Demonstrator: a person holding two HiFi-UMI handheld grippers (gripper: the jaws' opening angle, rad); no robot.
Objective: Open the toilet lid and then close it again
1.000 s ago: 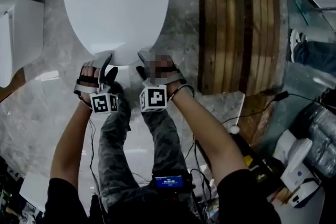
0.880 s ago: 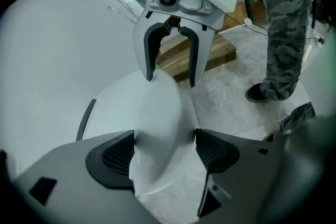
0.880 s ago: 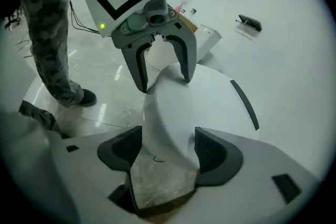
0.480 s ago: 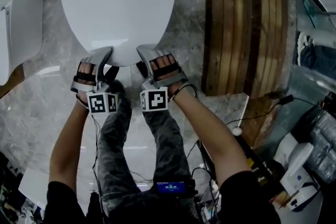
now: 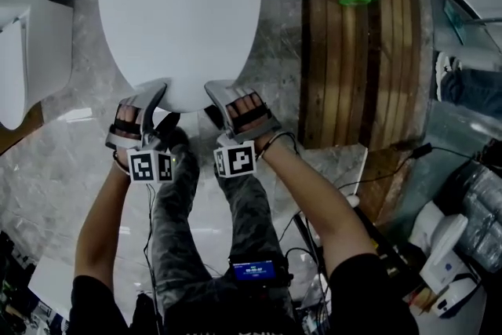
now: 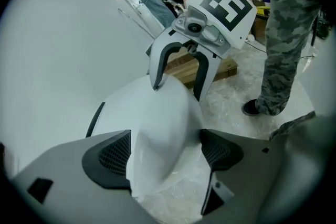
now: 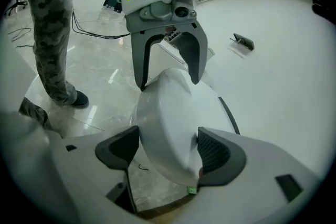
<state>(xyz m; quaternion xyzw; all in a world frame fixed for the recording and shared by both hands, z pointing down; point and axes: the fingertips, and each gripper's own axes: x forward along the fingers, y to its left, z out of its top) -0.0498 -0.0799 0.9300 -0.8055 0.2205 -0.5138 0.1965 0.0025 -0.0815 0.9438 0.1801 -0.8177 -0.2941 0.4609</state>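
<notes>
Clamped side by side on the front rim of the toilet lid (image 5: 180, 12): left gripper (image 6: 165, 153) and right gripper (image 7: 169, 150), each with one jaw over the rim and one under; placed so, presumably, to raise it evenly with both hands; just widened at the jaws, yet filled by the rim, pads against it on both sides; farther off, seen lying low and nearly flat: the rest of the lid, running back toward its hinge; judged as opening barely begun, closing yet to come.

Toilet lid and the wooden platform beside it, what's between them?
Only a bare strip of grey marble floor separates the toilet lid from the wooden platform, as the head view shows.
</notes>
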